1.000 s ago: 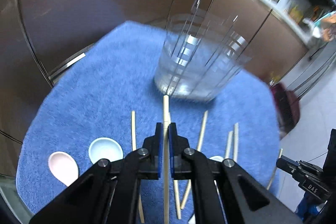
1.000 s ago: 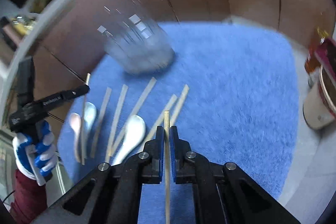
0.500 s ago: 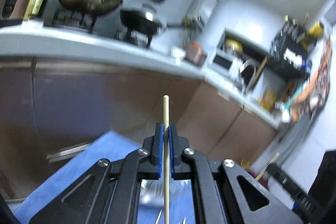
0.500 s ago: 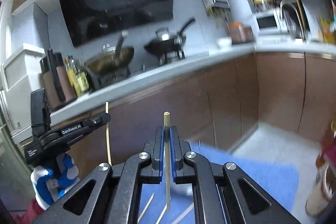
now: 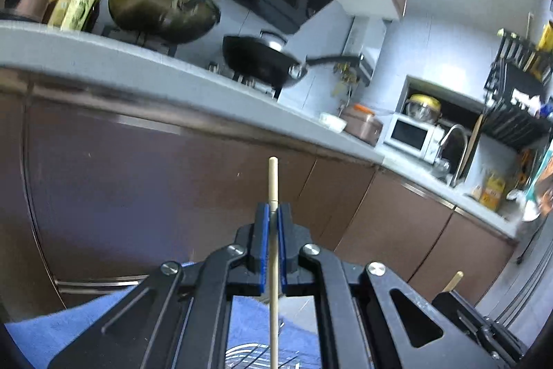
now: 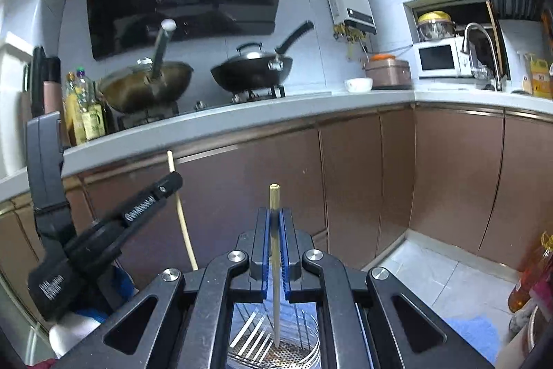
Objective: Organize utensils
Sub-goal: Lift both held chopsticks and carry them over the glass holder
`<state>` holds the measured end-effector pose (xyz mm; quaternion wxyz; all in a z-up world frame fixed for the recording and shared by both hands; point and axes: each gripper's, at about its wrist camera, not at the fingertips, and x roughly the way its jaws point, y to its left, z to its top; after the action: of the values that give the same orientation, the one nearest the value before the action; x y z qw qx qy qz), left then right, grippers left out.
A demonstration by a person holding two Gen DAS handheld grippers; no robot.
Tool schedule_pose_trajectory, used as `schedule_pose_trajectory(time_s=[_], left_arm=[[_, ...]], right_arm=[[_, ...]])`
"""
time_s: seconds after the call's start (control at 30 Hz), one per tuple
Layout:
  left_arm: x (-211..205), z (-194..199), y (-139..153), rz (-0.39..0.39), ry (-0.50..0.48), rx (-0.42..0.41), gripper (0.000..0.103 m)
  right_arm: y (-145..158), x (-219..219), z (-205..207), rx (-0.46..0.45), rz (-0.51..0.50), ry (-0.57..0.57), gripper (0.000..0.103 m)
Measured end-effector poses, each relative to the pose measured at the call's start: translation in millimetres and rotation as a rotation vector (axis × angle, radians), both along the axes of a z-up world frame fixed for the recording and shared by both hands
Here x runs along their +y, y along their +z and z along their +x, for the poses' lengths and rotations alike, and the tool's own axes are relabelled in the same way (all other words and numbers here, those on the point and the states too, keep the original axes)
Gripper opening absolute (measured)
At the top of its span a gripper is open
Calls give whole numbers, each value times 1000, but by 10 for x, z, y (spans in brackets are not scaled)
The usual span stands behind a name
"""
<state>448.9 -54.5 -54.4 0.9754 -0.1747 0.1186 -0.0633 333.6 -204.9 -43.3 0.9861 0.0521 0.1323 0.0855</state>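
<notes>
My left gripper (image 5: 273,213) is shut on a pale wooden chopstick (image 5: 273,182) held upright, its lower end over the wire utensil holder (image 5: 249,357) on the blue mat (image 5: 52,327). My right gripper (image 6: 274,218) is shut on another chopstick (image 6: 274,196), also upright, its lower end down inside the holder (image 6: 276,351). The left gripper (image 6: 103,230) with its chopstick (image 6: 179,206) shows at the left of the right wrist view. The other utensils on the mat are hidden.
Brown cabinet fronts (image 6: 363,178) stand just behind the mat, under a grey counter (image 6: 242,123) with two woks (image 6: 252,71). A bottle and a cup (image 6: 532,279) stand at the right edge. Tiled floor (image 6: 432,265) lies to the right.
Both grippers have tilted up from looking down at the mat to level, turning their chopsticks upright over the holder. The right chopstick's end has come down into the holder.
</notes>
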Motion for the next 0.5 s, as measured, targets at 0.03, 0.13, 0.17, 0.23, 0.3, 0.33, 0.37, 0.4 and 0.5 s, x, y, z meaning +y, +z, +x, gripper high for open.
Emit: schedule_pose_trajectory(time_s=[0.03,0.13,0.17,0.23,0.3,0.33,0.37,0.4,0.5], left_arm=[[-37,34,-78,9,5,6,5],[-131,60,-280,50,25,2,5],[-151,58,-343,59,24,0,5],[-188,39,-406,71,28,-9,6],[-219,6,-463,94,27,-13,6],[-221,-20,-474,99,23,-10,7],[-216,-40,-481,100,14,-5,9],[-200,-66,-477,98,7,0,12],[-139,-191,-394,106,7,-5,25]], right_arm=[[-107,3,40,7,-8,-4,6],[-314,-3,73,33,-16,-5,6],[-367,-15,89,40,-19,-9,6],[-460,-62,102,61,-3,-8,6],[-519,-101,83,75,5,-10,11],[-536,-129,63,81,7,-15,14],[-529,-149,27,83,11,-18,19],[-515,-163,-6,83,16,-21,22],[-421,-209,-131,68,30,-35,29]])
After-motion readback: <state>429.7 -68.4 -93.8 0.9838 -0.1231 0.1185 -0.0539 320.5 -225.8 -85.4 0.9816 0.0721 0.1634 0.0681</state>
